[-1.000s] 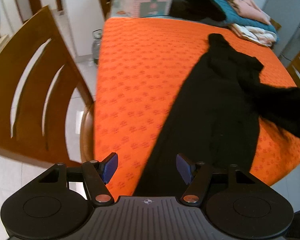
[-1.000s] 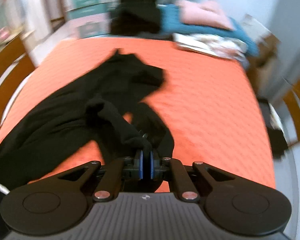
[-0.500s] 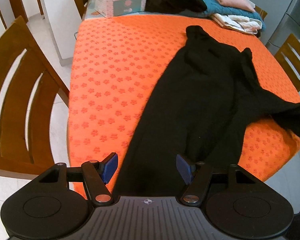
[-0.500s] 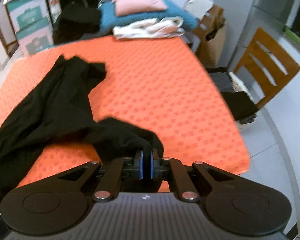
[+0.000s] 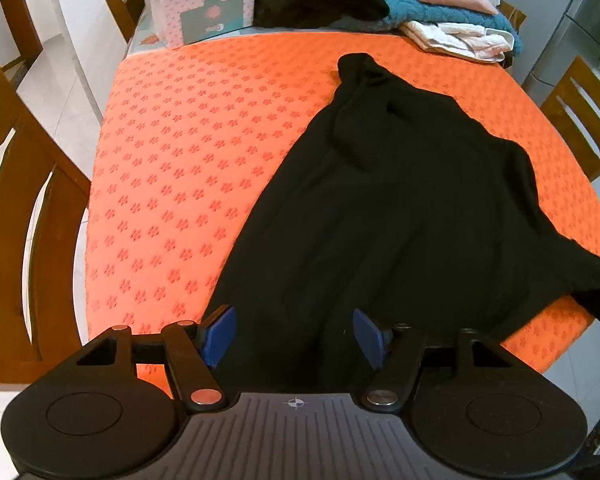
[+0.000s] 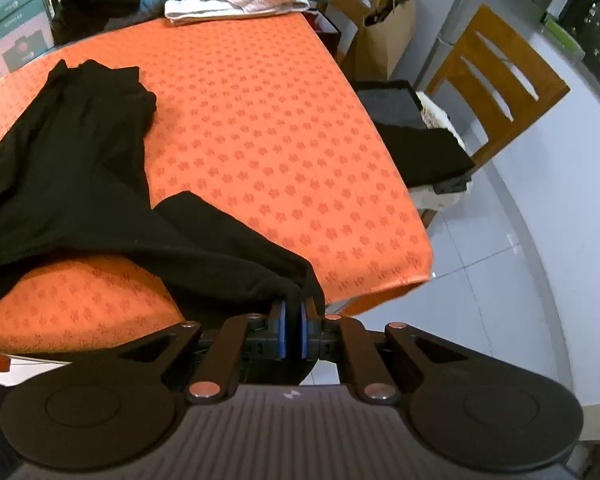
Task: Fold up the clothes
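Observation:
A black garment [image 5: 380, 200] lies spread across the orange patterned table [image 5: 188, 152], its near end hanging over the front edge. My left gripper [image 5: 294, 338] hovers over that near end with its blue pads wide apart and not pressing on the cloth. In the right wrist view the same black garment [image 6: 80, 168] stretches from the table's left toward me, and my right gripper [image 6: 293, 326] is shut on one stretched-out end of it, just past the table's near right corner.
Folded clothes [image 5: 440, 12] in teal, pink, white and black are piled at the table's far end beside a teal box [image 5: 198, 4]. Wooden chairs [image 5: 16, 216] [image 6: 496, 76] stand at both sides; the right one carries dark clothes [image 6: 420, 148]. A paper bag [image 6: 384, 36] sits behind.
My right gripper has pulled the garment's end rightward and back toward the near right corner, drawing the cloth out. My left gripper has shifted right, over the garment's near end.

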`<state>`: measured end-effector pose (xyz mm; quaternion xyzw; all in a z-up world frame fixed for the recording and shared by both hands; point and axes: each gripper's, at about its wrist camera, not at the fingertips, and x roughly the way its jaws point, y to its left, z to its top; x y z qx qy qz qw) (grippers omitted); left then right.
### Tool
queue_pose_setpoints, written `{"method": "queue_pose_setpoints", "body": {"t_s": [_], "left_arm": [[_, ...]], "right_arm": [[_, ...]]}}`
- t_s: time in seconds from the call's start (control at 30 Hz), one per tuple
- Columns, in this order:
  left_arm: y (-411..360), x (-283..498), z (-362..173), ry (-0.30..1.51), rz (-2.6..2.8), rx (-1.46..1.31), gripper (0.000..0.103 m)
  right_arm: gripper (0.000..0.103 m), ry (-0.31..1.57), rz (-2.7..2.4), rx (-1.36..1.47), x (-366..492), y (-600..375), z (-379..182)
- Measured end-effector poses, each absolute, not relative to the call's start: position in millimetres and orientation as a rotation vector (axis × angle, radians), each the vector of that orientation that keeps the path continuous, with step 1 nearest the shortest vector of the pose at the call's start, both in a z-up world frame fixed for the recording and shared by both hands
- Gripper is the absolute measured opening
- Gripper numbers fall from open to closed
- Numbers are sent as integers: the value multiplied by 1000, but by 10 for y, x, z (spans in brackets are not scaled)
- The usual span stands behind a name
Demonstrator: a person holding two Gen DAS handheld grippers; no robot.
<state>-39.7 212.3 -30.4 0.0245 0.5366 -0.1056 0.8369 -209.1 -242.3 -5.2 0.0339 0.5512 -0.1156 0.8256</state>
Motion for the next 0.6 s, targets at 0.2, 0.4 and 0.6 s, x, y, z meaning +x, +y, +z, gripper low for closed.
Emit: {"method": "queue_pose_setpoints", "body": {"t_s": [0.2,0.4,0.6], "left_arm": [[2052,-118,-438,1160,-241,101,70],[1910,84,-442,1140,-303,83,76],[1611,270,-511,1139,-361,99,78]], "right_arm": [[9,1254,-167,101,-2250,-2387,-237],[47,1191,-76,54,-2137,-2053,-253],[55,1111,14,45,-1686,-1842,-376]]}}
